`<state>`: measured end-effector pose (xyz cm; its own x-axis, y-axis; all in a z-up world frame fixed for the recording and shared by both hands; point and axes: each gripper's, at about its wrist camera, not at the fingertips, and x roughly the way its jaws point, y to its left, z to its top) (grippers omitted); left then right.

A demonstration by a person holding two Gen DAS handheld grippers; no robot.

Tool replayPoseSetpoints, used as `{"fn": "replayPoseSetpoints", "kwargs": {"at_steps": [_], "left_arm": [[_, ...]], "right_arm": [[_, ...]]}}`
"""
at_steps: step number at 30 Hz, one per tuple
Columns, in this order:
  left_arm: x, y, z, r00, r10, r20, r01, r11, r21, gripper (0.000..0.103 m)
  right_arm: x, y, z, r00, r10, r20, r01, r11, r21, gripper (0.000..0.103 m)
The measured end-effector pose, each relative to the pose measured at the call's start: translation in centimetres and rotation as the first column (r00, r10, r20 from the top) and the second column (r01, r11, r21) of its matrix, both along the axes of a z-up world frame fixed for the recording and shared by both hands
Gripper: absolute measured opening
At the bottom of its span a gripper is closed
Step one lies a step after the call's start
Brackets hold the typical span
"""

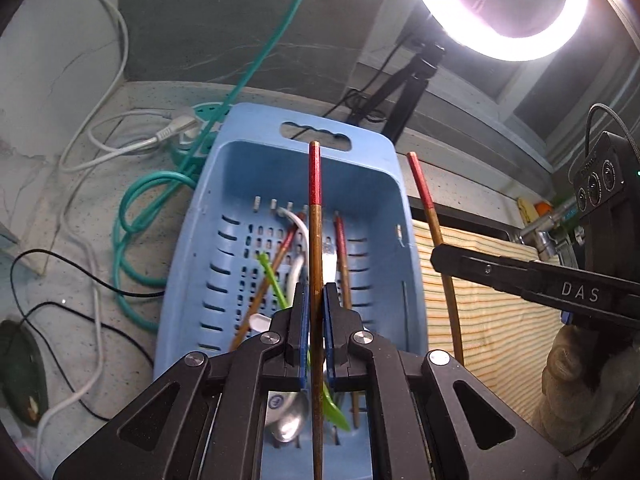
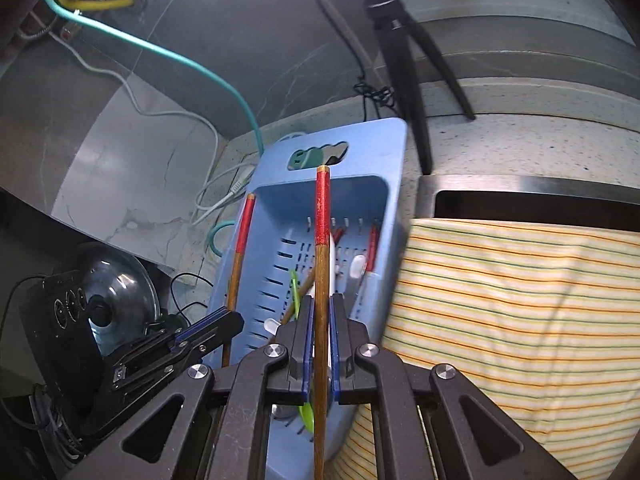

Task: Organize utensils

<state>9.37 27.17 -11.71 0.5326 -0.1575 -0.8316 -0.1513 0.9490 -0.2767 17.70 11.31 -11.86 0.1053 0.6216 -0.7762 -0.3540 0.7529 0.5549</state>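
Through my left wrist camera, my left tongs are clamped on a chopstick, its wooden shaft running straight up between the blue pads with the red end pointing away from me, toward the handle cut-out at the far edge of the blue basket. That chopstick hangs above the basket's slotted floor, where two more red-tipped chopsticks, a lime-green plastic utensil, a white spoon and a metal spoon lie mixed together. To the right, my right tongs come in sideways, gripping a second chopstick just outside the basket's right rim, over the striped cloth; it stands nearly upright, red end up. The arm of those tongs reads "DAS". Through my right wrist camera, the right tongs are closed on the second chopstick, shaft along the fingers, red end pointing up and away over the basket, which sits at the cloth's left edge. At lower left my left tongs pinch the other chopstick by the basket's left rim, red end up, roughly parallel to mine.
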Motion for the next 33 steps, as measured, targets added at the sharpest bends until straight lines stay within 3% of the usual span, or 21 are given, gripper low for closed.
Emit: {"fn": "replayPoseSetpoints", "kwargs": {"at_steps": [7,12,16,19,21,26,29,33], "left_arm": [[0.5,0.9,-0.2,1.000,0.013,-0.007,-0.013,1.000,0.010,0.006],[0.6,1.2,-0.2,1.000,0.026,-0.009,-0.025,0.999,0.023,0.014],[0.4,1.3,-0.2,0.999,0.038,-0.012,-0.037,0.999,0.029,0.015],[0.1,1.1,0.1,0.999,0.047,-0.010,-0.046,0.998,0.035,0.015],[-0.1,1.0,0.2,0.999,0.053,-0.009,-0.053,0.998,0.040,0.022],[-0.8,0.5,0.6,0.998,0.067,-0.005,-0.067,0.996,0.052,0.026],[-1.3,0.0,0.9,0.997,0.081,-0.011,-0.080,0.995,0.063,0.041],[-2.2,-1.1,1.5,0.996,0.092,-0.006,-0.091,0.993,0.082,0.045]], "right_arm": [[0.2,2.7,-0.2,0.999,0.039,-0.002,-0.039,0.999,-0.016,0.009],[0.0,3.5,0.2,0.998,0.062,0.023,-0.061,0.997,-0.037,0.009],[-0.2,3.3,0.4,0.997,0.074,0.033,-0.073,0.996,-0.046,0.010],[-0.3,3.1,0.5,0.996,0.076,0.040,-0.073,0.996,-0.053,0.017],[-0.3,2.5,0.7,0.996,0.078,0.047,-0.075,0.996,-0.057,0.019],[-0.6,1.6,1.4,0.993,0.090,0.078,-0.084,0.994,-0.075,0.024],[-0.9,1.1,2.0,0.989,0.100,0.106,-0.091,0.992,-0.087,0.031],[-1.6,0.3,2.7,0.982,0.123,0.146,-0.108,0.989,-0.105,0.036]]}}
